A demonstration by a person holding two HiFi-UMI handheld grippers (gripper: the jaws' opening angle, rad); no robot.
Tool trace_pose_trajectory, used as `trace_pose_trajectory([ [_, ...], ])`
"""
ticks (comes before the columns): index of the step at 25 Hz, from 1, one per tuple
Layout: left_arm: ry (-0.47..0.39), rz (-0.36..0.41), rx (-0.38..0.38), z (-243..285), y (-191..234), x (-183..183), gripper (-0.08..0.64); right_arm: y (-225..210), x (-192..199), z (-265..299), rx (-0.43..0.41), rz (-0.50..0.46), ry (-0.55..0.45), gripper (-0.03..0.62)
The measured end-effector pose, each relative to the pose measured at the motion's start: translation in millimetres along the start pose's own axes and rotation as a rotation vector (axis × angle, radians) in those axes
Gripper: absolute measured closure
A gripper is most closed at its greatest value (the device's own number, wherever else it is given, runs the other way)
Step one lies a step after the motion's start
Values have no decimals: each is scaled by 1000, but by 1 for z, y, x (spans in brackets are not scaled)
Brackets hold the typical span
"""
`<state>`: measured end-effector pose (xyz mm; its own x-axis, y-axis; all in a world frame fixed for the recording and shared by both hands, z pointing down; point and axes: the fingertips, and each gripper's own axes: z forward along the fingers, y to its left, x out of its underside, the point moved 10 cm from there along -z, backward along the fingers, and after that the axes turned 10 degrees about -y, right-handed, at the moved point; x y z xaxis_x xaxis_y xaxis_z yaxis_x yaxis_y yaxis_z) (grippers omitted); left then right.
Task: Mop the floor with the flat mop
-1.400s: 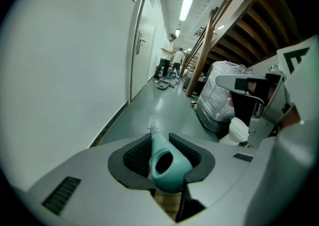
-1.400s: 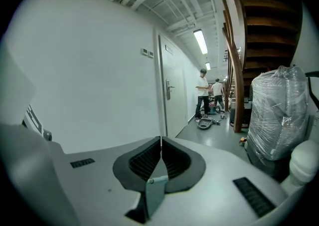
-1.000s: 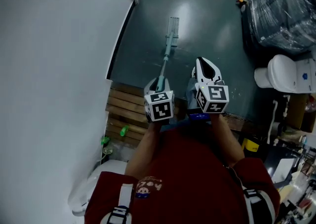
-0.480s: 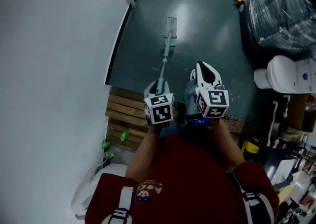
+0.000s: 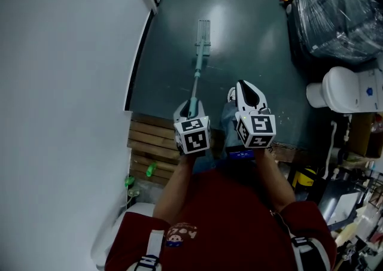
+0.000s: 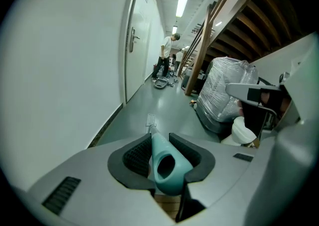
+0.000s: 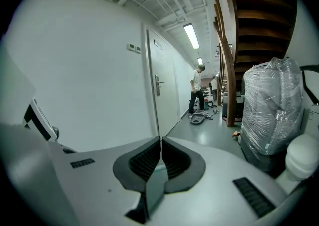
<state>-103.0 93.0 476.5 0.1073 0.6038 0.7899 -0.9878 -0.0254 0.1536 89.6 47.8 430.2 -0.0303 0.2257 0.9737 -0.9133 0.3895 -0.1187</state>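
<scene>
Beyond the pallet (image 5: 149, 139), the mop (image 5: 199, 60) is stretched out on the floor (image 5: 251, 30), with its head far out from the pallet and flat on the surface. The teal handle (image 6: 167, 167) runs back to the left gripper (image 6: 163, 156). The handle end is clamped firmly between the left jaws, which are nearly closed around it. The right gripper (image 7: 160, 152) is held just right of the handle, above the pallet's far edge, with its jaws fully together and nothing between them. Step judged: mid-stroke, one-handed, in the lane along the wall (image 5: 66, 84) left of the pallet. For the next move, the head likely needs to be kept flat while it is drawn back or swept sideways. The right gripper would probably have to be opened and set lower on the handle for control. The wrapped bundle (image 5: 338, 12) and white fixture (image 5: 338, 87), both well right of the pallet, should be cleared. As for writing, only square markers are seen on the gripper cubes. The shirt print and the blue mark on the fixture are too small to be read, and no brand is visible on the mop.
</scene>
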Motion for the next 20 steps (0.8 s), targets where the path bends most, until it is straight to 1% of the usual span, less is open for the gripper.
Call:
trace_pose_trajectory([
  [4, -4, -3, -5, 16, -10, -8, 436, -17, 0, 9, 1, 2, 12, 572],
  [10, 6, -4, -8, 41, -15, -19, 436, -35, -1, 27, 14, 14, 9, 572],
  [17, -1, -14, -13, 72, -24, -40, 436, -60, -7, 45, 17, 11, 9, 572],
  [20, -17, -8, -12, 87, -29, -47, 436, -71, -6, 53, 22, 13, 12, 572],
])
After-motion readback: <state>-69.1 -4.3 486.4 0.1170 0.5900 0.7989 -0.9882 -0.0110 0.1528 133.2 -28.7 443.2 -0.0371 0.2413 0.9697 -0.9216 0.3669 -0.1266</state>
